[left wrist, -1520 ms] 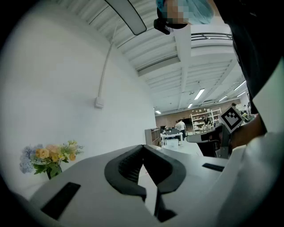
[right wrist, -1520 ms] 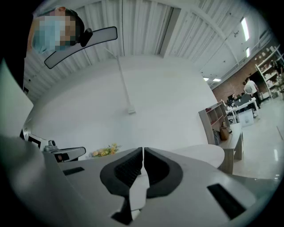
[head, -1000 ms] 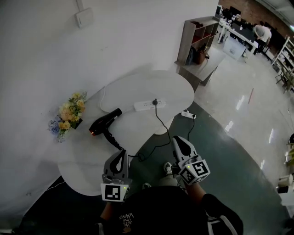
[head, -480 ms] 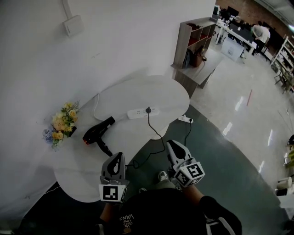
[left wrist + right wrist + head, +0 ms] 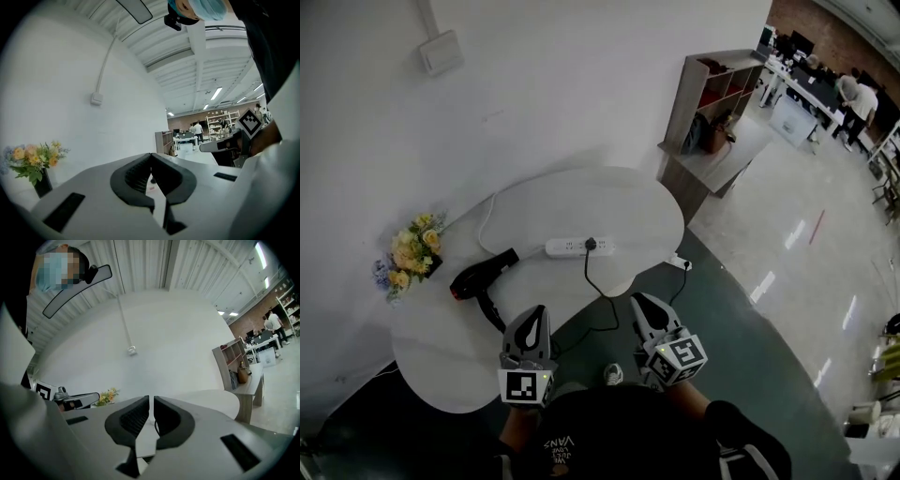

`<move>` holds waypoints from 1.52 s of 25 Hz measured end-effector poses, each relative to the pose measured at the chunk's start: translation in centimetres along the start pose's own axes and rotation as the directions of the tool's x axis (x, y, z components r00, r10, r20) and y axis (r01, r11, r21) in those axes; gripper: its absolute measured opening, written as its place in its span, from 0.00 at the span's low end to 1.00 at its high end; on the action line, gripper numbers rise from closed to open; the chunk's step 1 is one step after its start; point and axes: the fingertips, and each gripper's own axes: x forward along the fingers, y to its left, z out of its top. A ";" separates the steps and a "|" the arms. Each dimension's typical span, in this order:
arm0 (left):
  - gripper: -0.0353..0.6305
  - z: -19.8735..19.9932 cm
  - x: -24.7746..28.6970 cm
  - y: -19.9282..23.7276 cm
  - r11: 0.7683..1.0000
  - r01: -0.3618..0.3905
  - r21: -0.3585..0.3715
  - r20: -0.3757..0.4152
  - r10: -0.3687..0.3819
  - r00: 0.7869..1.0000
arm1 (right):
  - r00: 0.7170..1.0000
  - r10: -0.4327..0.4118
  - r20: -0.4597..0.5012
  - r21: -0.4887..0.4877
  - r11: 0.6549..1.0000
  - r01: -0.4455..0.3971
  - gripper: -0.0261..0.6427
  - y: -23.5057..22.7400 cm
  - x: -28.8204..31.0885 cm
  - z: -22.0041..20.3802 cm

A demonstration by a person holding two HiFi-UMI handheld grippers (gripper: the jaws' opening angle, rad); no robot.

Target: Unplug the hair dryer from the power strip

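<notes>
The person is standing at the near edge of the white table [image 5: 623, 192], holding the left gripper [image 5: 533, 317] and right gripper [image 5: 641, 307] level, jaws of both pressed together on nothing. The hair dryer [image 5: 478, 281] is lying near the flowers [image 5: 411, 251], and its plug [image 5: 591, 244] is sitting in the power strip [image 5: 565, 248] mid-table. I'd call this the approach: next, one claw needs opening to pinch the plug while the other steadies the strip

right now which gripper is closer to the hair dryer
Left. In the head view the left gripper is just below and to the right of the hair dryer. The right gripper is much farther off to the right.
</notes>
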 end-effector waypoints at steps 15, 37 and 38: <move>0.08 0.3 9.1 0.8 0.999 0.039 0.010 0.009 -0.039 0.999 | 0.998 0.007 -0.056 0.003 1.000 -0.007 0.11 -4.9 5.8 -0.3; 0.09 -6.7 19.8 6.3 0.943 0.322 0.088 -0.162 -0.305 0.938 | 0.974 -0.217 -0.065 -0.042 0.976 0.215 0.11 -5.8 14.4 -2.8; 0.09 -7.8 20.2 6.2 0.939 0.331 0.089 -0.189 -0.311 0.931 | 0.974 -0.216 -0.069 -0.041 0.976 0.214 0.11 -6.0 14.6 -2.9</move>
